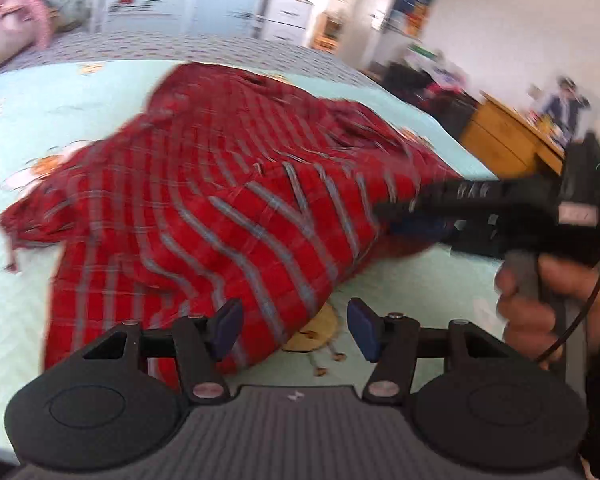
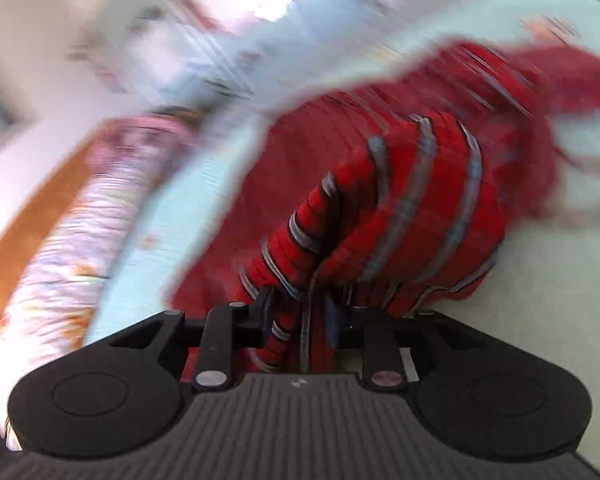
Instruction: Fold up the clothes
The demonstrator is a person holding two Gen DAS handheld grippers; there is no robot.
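Pale mint quilted bedspread with cartoon prints: the working surface, filling both views; the far room is blurred and plays no part.

Red plaid cloth garment with grey-blue stripes: lies on the bedspread in a loose, rumpled heap, one ragged end trailing toward the left of the left wrist view. No flat panel, squared edge or stacked layer can be made out, so folding is judged to be at its opening stage; laying the cloth out flat, the folds themselves and the final tidy stack all appear to remain.

Right gripper: jaws clamped on a bunched ridge of the red plaid garment, the fabric pinched between the two pads and rising ahead of them. In the left wrist view this same tool reaches in from the right, its tip buried in the garment's edge, with the person's hand on the handle.

Left gripper: jaws apart, nothing between the blue pads; it sits over the garment's near corner, one pad above cloth, the other above bare bedspread. A second grasp is therefore judged outstanding.
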